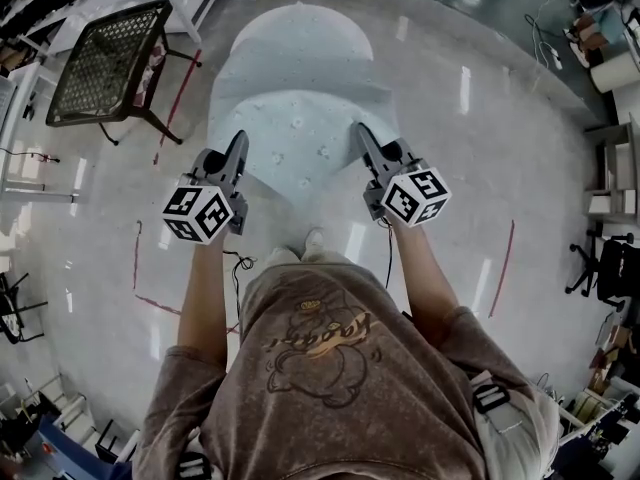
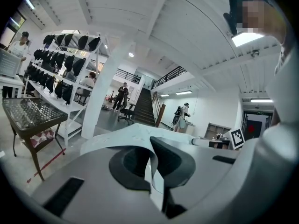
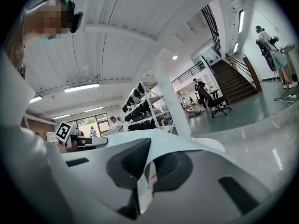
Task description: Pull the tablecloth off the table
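While your left gripper [image 1: 238,146] and right gripper [image 1: 360,136] are clamped on the tablecloth [image 1: 295,88], it hangs over the floor [image 1: 450,168], clear of the mesh tabletop [image 1: 105,58], so the pull looks done.

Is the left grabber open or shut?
Shut. The left gripper has its jaws pinched together on the edge of the cloth.

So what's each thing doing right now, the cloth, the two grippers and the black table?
Tablecloth: near edge lifted, stretched between both grippers.
Left gripper: shut on the tablecloth.
Right gripper: shut on the tablecloth.
Black table: standing upright, apart from the tablecloth.
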{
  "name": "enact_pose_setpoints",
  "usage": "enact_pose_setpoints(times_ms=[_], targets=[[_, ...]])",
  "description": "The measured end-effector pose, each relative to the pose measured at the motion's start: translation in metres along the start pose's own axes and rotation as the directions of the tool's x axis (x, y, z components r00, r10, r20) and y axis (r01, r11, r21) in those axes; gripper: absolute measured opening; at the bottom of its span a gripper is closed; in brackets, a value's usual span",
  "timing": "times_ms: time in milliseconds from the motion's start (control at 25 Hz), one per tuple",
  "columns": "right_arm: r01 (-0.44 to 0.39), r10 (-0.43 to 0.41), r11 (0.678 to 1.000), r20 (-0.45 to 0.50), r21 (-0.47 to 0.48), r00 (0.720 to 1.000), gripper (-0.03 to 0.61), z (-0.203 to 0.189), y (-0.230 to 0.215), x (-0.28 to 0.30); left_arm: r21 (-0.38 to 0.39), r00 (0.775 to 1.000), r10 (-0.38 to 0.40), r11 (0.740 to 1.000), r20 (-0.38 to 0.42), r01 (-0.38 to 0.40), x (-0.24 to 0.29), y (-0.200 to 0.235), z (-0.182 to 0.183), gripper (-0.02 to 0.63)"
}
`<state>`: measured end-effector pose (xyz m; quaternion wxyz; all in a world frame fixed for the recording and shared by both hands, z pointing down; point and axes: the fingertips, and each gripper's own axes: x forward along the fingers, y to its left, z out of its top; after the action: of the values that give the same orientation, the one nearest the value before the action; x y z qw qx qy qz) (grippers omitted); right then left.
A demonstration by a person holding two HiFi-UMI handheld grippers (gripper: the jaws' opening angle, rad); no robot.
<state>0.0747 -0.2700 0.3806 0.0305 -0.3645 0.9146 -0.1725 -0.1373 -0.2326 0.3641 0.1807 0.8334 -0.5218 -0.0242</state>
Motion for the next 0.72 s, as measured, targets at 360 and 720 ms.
enact_pose_setpoints(times_ms=[360,720], targets=[[0.036,-0.035,0.999,0.017,-0.014,0.999,0.008,-0.004,0.033,-0.018,-0.015,0.999,-0.035,0.999,0.005,0.035,-0.036,-0.009,0.001,0.02],[0.082,-0.08,0.996,0.052,-0.036,0.995,0.008,-0.016,0.086,-0.064,0.003,0.995,-0.096,0.995,0.005,0.096,-0.09,-0.029,-0.007,0.02]])
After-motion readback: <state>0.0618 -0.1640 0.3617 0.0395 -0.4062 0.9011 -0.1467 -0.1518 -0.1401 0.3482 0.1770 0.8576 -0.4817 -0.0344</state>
